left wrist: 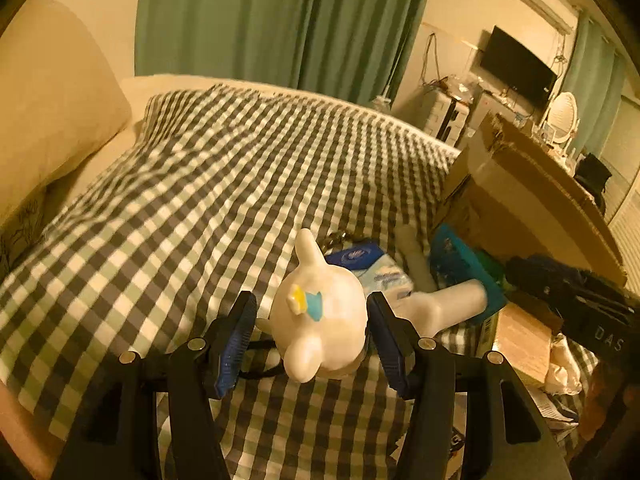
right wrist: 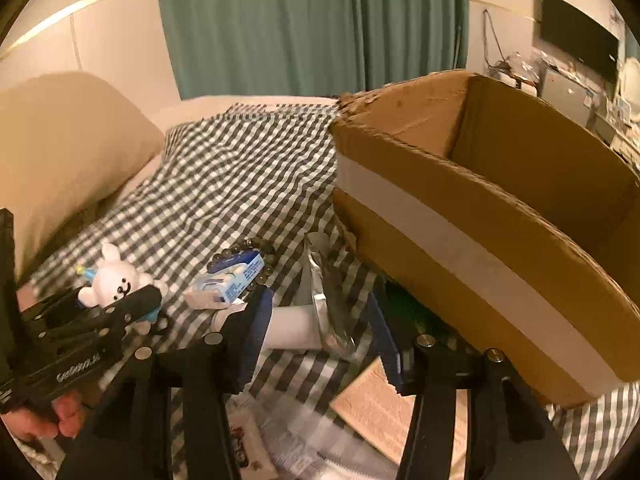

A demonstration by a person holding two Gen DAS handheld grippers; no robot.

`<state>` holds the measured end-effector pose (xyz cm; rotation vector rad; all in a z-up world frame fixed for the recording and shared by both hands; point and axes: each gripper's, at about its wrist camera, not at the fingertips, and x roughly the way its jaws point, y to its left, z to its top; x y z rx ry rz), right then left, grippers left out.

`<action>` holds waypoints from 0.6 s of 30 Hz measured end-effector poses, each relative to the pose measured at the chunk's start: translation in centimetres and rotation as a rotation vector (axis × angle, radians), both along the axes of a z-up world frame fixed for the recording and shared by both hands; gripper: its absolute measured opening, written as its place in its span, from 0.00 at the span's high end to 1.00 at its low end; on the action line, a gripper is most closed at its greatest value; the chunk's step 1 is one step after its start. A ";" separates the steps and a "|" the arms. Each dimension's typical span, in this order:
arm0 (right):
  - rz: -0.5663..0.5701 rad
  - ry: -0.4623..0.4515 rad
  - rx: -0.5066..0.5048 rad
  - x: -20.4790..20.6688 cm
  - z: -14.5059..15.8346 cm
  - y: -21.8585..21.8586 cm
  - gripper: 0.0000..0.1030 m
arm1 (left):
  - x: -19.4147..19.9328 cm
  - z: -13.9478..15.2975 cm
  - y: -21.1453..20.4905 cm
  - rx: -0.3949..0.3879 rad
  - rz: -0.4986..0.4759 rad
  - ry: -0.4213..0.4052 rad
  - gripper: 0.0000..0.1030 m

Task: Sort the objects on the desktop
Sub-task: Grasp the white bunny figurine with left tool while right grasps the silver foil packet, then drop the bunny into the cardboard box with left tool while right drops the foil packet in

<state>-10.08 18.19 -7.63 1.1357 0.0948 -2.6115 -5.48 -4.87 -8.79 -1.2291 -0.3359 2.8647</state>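
Observation:
A white bunny figurine (left wrist: 320, 316) with a yellow and blue horn sits on the checked cloth between the fingers of my left gripper (left wrist: 312, 340), which is open around it with gaps on both sides. It also shows in the right wrist view (right wrist: 116, 276), with the left gripper (right wrist: 132, 312) over it. My right gripper (right wrist: 320, 340) is open above a silver foil packet (right wrist: 328, 304) and a white tube (right wrist: 292, 328). A blue and white tissue pack (right wrist: 228, 280) lies by a string of dark beads (right wrist: 240, 248). A large open cardboard box (right wrist: 500, 208) stands at the right.
The checked cloth (left wrist: 200, 200) covers a bed with a cream pillow (left wrist: 52, 100) at the left. A teal box (left wrist: 464, 268) and a tan box (left wrist: 520, 344) lie near the cardboard box (left wrist: 532, 200). Papers (right wrist: 280, 440) lie near me. Green curtains hang behind.

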 end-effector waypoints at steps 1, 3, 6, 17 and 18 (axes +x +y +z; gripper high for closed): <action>0.004 -0.005 0.005 -0.5 -0.3 -0.4 0.51 | -0.1 -0.3 -0.1 0.001 0.003 -0.008 0.43; 0.009 -0.021 0.018 -1.7 -1.0 -1.0 0.51 | -0.2 -0.6 -0.4 0.002 0.004 -0.012 0.43; 0.010 -0.050 0.050 -3.2 -2.3 -1.5 0.52 | -0.5 -1.1 -1.0 0.015 0.010 -0.020 0.43; -0.059 -0.151 0.064 -5.7 -4.9 -0.9 0.92 | -1.2 -2.5 -1.6 0.043 0.014 -0.051 0.43; -0.067 -0.141 0.068 -5.5 -4.7 -0.8 0.92 | -1.1 -2.5 -1.6 0.041 0.015 -0.048 0.43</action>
